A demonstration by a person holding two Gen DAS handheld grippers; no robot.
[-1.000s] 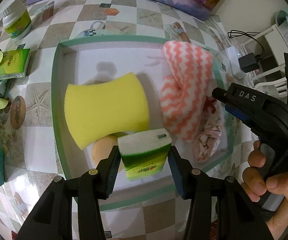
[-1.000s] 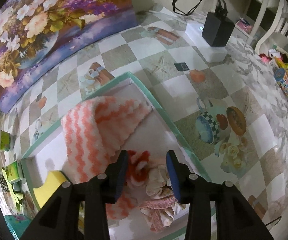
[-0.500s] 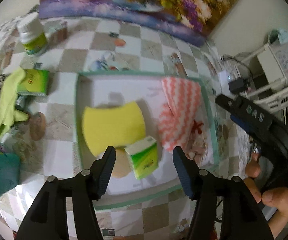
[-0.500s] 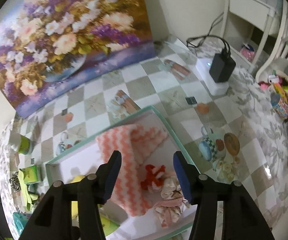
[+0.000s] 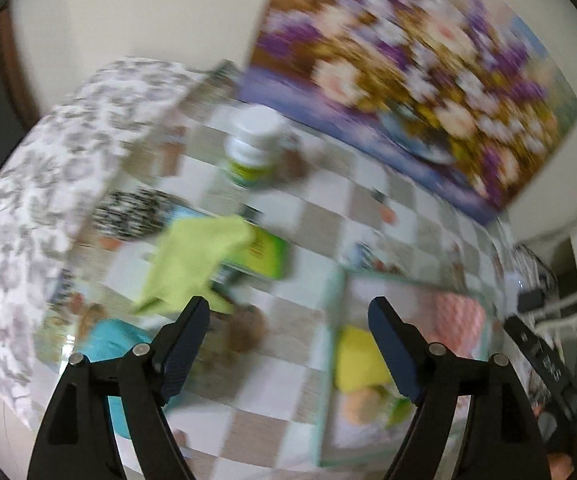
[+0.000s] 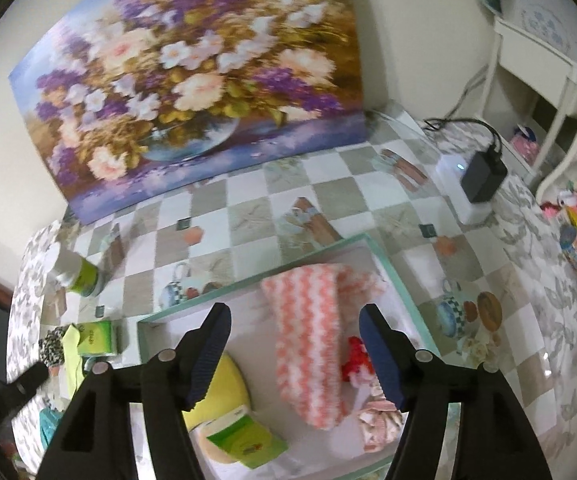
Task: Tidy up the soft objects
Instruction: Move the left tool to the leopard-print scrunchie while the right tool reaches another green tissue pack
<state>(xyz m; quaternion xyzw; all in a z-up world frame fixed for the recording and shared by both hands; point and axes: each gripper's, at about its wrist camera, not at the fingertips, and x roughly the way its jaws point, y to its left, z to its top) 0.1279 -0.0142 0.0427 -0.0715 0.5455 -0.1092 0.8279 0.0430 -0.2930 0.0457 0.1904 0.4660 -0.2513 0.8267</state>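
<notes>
a: left gripper (image 5: pixel 288 316) empty; jaws spread wide, just been opening; nothing between the pads; left wrist view badly blurred; held above the checkered tablecloth (image 5: pixel 328 224) beside the tray.
b: right gripper (image 6: pixel 294 326)?
a: likewise parted, jaws just been opening; nothing gripped; hovering above the tray (image 6: pixel 392 270), pointing down at its contents.
b: task items, location?
a: all inside the green-rimmed white tray; pink-and-white zigzag cloth (image 6: pixel 308 332) lying lengthwise near the middle; yellow sponge (image 6: pixel 224 380) at the near-left, partly behind the right gripper's left finger; green tissue pack (image 6: pixel 248 442) tilted on a peach round sponge (image 6: pixel 216 450) at the near edge; red-and-white fluffy piece (image 6: pixel 358 356) just beside the cloth, touching it; floral scrunchies (image 6: pixel 380 416) below that.
b: outside the tray?
a: second green tissue pack (image 6: pixel 98 338) left of the tray; lime cloth (image 5: pixel 196 256) draped over it; black-and-white patterned item (image 5: pixel 128 212) just beyond; white-capped bottle (image 6: pixel 76 272) further back; teal object (image 5: pixel 112 344) near the left gripper's left finger, identity unclear; floral painting (image 6: pixel 192 80) leaning against the wall; black charger (image 6: pixel 482 174) on a white block at far right.
</notes>
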